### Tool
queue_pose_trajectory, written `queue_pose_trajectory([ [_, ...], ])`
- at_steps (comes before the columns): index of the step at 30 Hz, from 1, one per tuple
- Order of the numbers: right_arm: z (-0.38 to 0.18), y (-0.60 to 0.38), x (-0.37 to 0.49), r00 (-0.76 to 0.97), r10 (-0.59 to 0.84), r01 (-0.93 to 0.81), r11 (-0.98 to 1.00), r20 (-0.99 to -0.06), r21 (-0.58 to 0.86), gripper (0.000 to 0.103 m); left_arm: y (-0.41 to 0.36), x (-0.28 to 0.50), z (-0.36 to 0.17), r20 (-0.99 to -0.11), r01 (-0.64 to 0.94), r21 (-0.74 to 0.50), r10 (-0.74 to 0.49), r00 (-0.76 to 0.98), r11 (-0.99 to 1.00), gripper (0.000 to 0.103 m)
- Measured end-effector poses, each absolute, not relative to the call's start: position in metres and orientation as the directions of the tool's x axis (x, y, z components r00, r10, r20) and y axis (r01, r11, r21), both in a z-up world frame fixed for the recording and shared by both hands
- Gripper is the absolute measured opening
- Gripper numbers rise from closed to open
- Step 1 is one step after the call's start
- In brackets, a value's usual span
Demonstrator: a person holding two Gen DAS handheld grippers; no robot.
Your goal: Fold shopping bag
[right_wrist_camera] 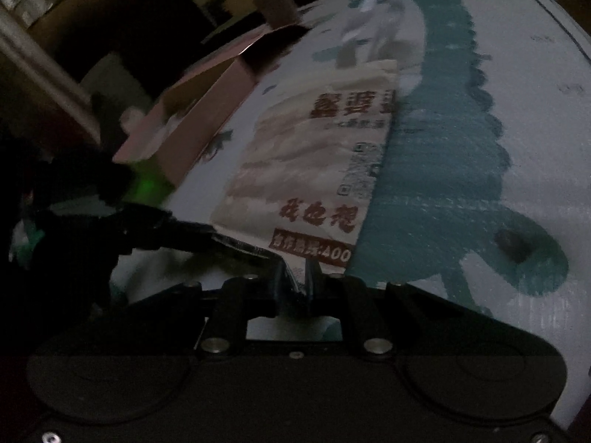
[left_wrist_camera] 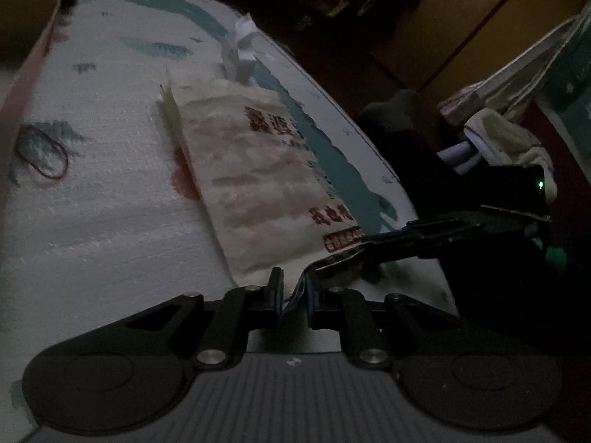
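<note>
Here the shopping bag (left_wrist_camera: 258, 181) lies flat on the table (left_wrist_camera: 103, 221), a pale bag with red printed characters, its long side running away from both cameras and its white handles (left_wrist_camera: 242, 50) bunched at the far end. The table's covering is white with teal painted shapes. The light is dim and both views are a little blurred.

The left hand-held gripper (left_wrist_camera: 293, 295) has its two fingers nearly together on the bag's near edge, with a fold of the material pinched between the pads. The right hand-held gripper (right_wrist_camera: 297, 280) is likewise closed to a narrow gap on the same near edge, close to the corner that carries a red printed label (right_wrist_camera: 314, 249). In each wrist view the other gripper reaches in from the side, its dark fingers meeting the bag's near edge, which lifts slightly off the table between the two.

A red rubber band (left_wrist_camera: 46, 155) lies on the table to the left of the bag, well apart from it. An open pinkish cardboard box (right_wrist_camera: 199, 118) stands beside the bag's left side.
</note>
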State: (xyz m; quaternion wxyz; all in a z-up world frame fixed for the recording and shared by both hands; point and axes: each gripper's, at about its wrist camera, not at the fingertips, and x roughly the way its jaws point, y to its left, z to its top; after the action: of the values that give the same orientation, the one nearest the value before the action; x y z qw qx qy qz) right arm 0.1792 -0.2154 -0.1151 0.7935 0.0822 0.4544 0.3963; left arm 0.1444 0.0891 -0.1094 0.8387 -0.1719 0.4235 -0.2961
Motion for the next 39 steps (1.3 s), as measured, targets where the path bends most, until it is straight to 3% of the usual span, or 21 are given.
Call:
queue_pose_trajectory([
  [4, -0.113, -0.209, 0.176, 0.319, 0.672, -0.564, 0.701, -0.668, 0.436, 0.007, 0.095, 0.147, -0.11, -0.61, 0.311, -0.557, -0.634, 0.476, 0.77, 0.012],
  [10, -0.11, -0.2, 0.171, 0.388, 0.623, -0.573, 0.74, -0.68, 0.352, 0.007, 0.074, 0.139, -0.099, -0.667, 0.338, -0.402, -0.525, 0.528, 0.851, 0.012],
  [14, -0.106, -0.182, 0.156, 0.458, 0.55, -0.658, 0.738, -0.698, 0.15, 0.008, 0.053, 0.131, -0.092, -0.698, 0.389, -0.232, -0.431, 0.572, 0.891, 0.012],
  [18, -0.106, -0.182, 0.156, 0.473, 0.54, -0.665, 0.737, -0.696, 0.12, 0.008, 0.061, 0.129, -0.096, -0.677, 0.367, -0.28, -0.454, 0.58, 0.887, 0.012],
  [24, -0.105, -0.173, 0.15, 0.498, 0.503, -0.682, 0.731, -0.706, 0.039, 0.012, 0.041, 0.12, -0.086, -0.702, 0.38, -0.138, -0.361, 0.614, 0.914, 0.012],
  [29, -0.105, -0.17, 0.15, 0.502, 0.496, -0.674, 0.737, -0.708, 0.039, 0.012, 0.012, 0.1, -0.067, -0.638, 0.41, 0.117, -0.248, 0.729, 0.905, 0.013],
  [35, -0.105, -0.169, 0.148, 0.5, 0.498, -0.67, 0.741, -0.709, 0.047, 0.012, -0.005, 0.091, -0.055, -0.517, 0.354, 0.262, -0.179, 0.837, 0.898, 0.013],
  [39, -0.105, -0.169, 0.15, 0.496, 0.499, -0.664, 0.745, -0.71, 0.06, 0.012, -0.016, 0.088, -0.052, -0.511, 0.41, 0.263, -0.234, 0.827, 0.873, 0.013],
])
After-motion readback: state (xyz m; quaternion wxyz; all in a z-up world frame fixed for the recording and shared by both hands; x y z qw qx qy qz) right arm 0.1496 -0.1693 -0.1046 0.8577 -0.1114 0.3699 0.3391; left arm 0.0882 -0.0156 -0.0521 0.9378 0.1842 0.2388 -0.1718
